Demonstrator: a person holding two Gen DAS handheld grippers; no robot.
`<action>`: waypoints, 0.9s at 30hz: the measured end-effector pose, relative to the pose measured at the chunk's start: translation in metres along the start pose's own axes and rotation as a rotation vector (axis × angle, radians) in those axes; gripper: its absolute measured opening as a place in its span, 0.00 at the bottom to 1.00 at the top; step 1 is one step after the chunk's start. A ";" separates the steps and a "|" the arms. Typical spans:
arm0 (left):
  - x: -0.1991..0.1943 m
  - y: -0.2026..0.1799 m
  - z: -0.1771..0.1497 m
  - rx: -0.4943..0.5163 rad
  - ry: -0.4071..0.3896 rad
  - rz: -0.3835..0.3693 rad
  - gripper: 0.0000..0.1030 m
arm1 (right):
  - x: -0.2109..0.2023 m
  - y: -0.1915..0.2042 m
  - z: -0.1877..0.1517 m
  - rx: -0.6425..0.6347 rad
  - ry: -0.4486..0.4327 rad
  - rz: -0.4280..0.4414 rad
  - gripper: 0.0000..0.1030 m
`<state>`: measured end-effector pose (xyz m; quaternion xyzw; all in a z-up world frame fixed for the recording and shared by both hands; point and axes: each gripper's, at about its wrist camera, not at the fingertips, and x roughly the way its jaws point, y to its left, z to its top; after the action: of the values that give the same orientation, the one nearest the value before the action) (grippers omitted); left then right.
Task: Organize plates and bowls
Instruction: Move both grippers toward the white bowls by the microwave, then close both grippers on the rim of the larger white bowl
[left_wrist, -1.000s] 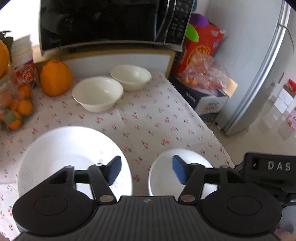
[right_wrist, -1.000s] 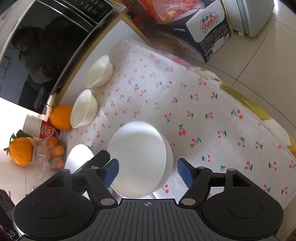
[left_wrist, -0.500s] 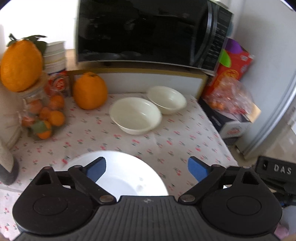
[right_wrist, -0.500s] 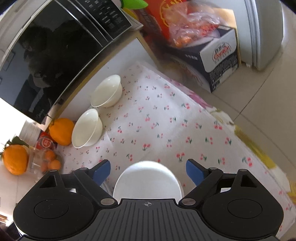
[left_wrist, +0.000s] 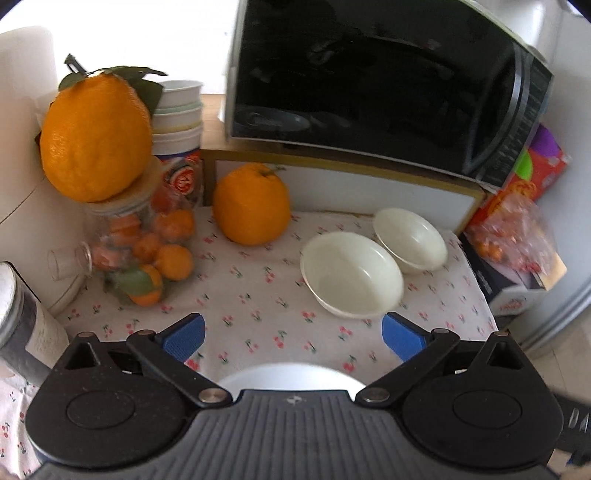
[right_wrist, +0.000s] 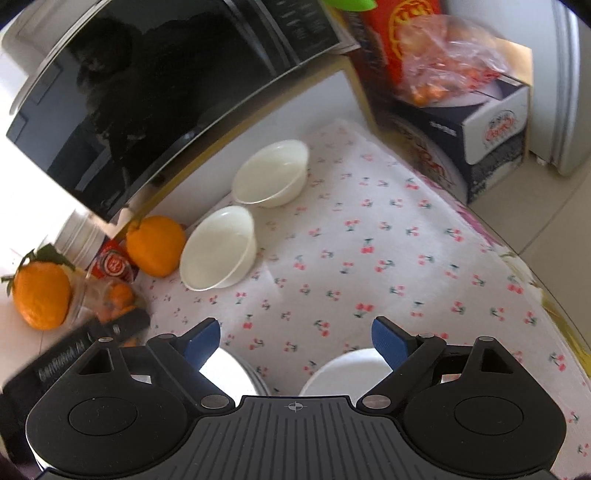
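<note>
Two cream bowls (left_wrist: 352, 278) (left_wrist: 410, 239) side by side, right of centre on the cherry-print cloth (left_wrist: 258, 310), below the microwave (left_wrist: 388, 85). White plate (left_wrist: 291, 376) at bottom centre, another plate (right_wrist: 343, 373) in right view. Left gripper (left_wrist: 293, 336) has just been opening, now wide, nothing between its jaws. Right gripper (right_wrist: 295, 338) also wide, empty. Large orange (left_wrist: 251, 205) left of the bowls.

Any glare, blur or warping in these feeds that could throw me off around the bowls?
Left wrist: window behind blown out white, fisheye bends the microwave, near bowl slightly smeared. Right wrist: plates at the bottom edge washed out, microwave door mirrors a dark reflection, tablecloth curves.
</note>
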<state>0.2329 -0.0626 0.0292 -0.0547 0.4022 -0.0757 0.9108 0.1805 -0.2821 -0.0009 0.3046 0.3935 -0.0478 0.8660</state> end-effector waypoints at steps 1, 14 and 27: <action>0.001 0.004 0.003 -0.018 -0.002 0.000 0.99 | 0.003 0.002 -0.001 0.004 0.006 0.001 0.88; 0.053 0.034 0.022 -0.167 0.060 -0.067 0.87 | 0.050 0.029 0.041 0.129 0.022 0.070 0.88; 0.098 0.035 0.016 -0.290 0.074 -0.233 0.44 | 0.117 0.013 0.051 0.292 0.010 0.108 0.66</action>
<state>0.3129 -0.0451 -0.0368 -0.2289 0.4332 -0.1239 0.8629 0.2984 -0.2816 -0.0521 0.4482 0.3699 -0.0561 0.8119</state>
